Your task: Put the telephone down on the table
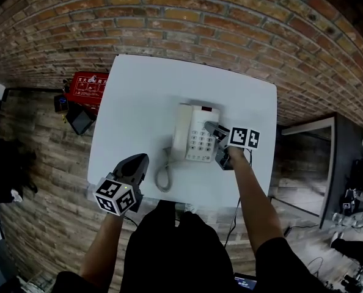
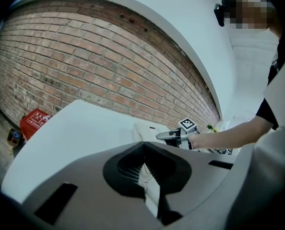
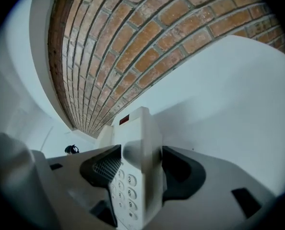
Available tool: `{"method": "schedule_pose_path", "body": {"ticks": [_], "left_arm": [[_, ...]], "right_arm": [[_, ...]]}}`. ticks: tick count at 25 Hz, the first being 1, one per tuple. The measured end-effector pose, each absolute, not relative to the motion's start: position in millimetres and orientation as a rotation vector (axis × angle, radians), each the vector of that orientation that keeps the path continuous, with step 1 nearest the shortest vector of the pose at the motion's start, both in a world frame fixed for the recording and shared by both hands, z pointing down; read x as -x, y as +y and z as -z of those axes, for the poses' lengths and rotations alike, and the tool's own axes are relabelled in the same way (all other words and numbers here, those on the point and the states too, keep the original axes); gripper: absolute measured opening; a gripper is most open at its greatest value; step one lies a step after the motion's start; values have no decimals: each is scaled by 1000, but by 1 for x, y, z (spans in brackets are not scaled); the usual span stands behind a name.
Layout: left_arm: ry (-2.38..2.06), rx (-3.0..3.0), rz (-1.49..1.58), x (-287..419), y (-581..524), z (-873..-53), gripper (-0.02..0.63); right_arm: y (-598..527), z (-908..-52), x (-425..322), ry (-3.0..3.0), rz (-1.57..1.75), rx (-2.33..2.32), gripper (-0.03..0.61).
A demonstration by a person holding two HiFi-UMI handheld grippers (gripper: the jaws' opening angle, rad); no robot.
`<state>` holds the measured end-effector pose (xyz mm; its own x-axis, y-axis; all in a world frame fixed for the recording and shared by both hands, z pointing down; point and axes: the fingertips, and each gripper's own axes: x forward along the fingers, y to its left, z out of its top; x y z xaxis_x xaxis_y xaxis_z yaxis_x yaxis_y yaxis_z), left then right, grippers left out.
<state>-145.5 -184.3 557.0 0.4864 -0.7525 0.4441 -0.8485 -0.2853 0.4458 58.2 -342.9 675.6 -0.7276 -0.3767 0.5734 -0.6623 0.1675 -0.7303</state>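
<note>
Telephone (image 1: 194,133): lies flat on the surface (image 1: 139,96), centre, a little toward the right edge; handset along its left side.
Cord (image 1: 163,177): coiled, trails toward the near edge.
Your right claw (image 1: 217,144): jaws apart, straddling the telephone's keypad side; gaps show at the pads, no clamp.
Your left claw (image 1: 137,163): jaws together, empty, at the near edge, apart from the telephone.
</note>
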Motion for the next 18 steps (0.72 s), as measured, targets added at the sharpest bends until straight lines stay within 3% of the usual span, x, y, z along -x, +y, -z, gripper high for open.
{"method": "schedule_pose_path", "body": {"ticks": [6, 7, 10, 18], "left_arm": [[-1339, -2100, -197, 138, -174, -550, 11], [-1340, -2102, -197, 135, -171, -548, 11], [-1339, -2125, -191, 120, -165, -538, 11], [-1360, -2194, -130, 61, -135, -498, 11]], "right_arm": [[-331, -649, -77, -2256, -1541, -1065, 269], [-326, -642, -82, -2274, -1524, -1081, 245], [-305, -619, -93, -2341, -1437, -1110, 77], [-213, -550, -118, -2546, -1329, -1028, 31]]}}
